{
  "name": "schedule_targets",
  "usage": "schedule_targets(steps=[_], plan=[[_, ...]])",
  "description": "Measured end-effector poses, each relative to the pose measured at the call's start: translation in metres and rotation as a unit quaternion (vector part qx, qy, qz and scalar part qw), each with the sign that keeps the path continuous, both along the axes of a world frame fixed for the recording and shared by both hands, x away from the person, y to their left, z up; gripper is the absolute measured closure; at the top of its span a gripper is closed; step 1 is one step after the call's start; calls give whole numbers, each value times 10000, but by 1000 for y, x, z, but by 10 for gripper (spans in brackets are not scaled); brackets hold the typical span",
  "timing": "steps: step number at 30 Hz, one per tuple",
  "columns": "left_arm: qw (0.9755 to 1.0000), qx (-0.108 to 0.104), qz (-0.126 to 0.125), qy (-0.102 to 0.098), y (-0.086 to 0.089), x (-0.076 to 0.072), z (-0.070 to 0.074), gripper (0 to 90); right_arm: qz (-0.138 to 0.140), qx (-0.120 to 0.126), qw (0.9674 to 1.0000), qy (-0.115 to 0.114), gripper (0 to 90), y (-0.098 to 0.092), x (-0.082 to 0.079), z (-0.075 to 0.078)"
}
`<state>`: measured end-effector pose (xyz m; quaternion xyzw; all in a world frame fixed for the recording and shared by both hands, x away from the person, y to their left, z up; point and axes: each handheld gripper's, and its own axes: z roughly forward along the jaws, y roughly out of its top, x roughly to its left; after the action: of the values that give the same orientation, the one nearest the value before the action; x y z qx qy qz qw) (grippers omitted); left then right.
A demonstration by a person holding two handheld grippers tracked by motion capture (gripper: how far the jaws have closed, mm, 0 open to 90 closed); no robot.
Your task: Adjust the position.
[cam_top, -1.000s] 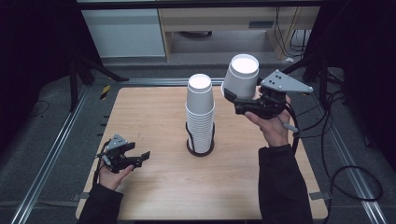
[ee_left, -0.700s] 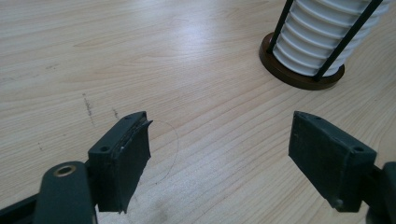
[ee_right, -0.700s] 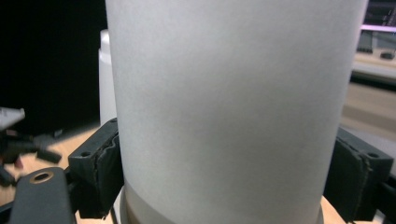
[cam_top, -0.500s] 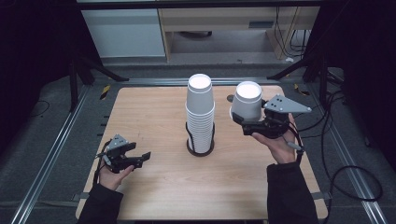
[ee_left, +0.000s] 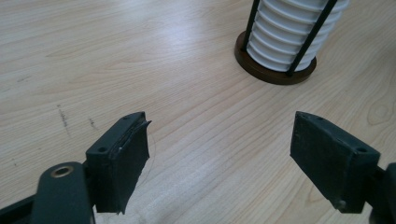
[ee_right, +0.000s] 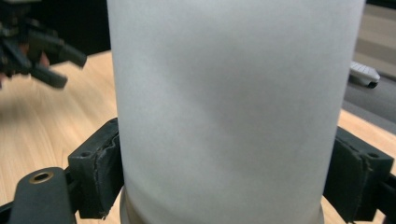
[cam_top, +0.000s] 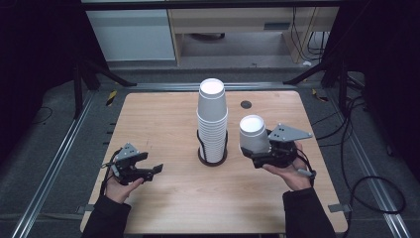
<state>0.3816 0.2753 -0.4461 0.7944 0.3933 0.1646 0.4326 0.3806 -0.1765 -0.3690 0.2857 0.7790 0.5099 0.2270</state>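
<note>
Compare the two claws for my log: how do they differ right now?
The left claw stands wide open with nothing between its jaws, low over the table. The right claw is shut on a white cup, gripping its sides, right of the cup stack. Both have black padded jaws.

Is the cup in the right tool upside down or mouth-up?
Upside down: the cup in the right tool shows its closed flat base on top, rim lowest.

No lettering, label, brand, number or sign can be read on anything in these views.
</note>
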Motion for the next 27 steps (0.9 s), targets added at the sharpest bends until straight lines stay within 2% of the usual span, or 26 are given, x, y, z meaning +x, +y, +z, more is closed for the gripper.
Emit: schedule_targets(steps=[6,9,15,16,22,27], plan=[[9999,31,-132,16,-4,-2,2,188,165,-184,9996,130,138,3,-2,-10],[9998,47,-197,6,-7,-3,3,187,250,-165,9994,188,138,6,-4,-14],[9993,73,-368,10,-13,-5,5,187,489,-297,9981,238,138,16,-8,-21],[9992,58,-398,11,-14,-6,5,187,605,-356,9971,278,137,21,-9,-24],[9984,92,-553,15,-17,-8,7,188,861,-568,9940,364,137,35,-9,-31],[9978,89,-652,31,-18,-9,8,189,1113,-820,9894,434,136,50,-10,-38]])
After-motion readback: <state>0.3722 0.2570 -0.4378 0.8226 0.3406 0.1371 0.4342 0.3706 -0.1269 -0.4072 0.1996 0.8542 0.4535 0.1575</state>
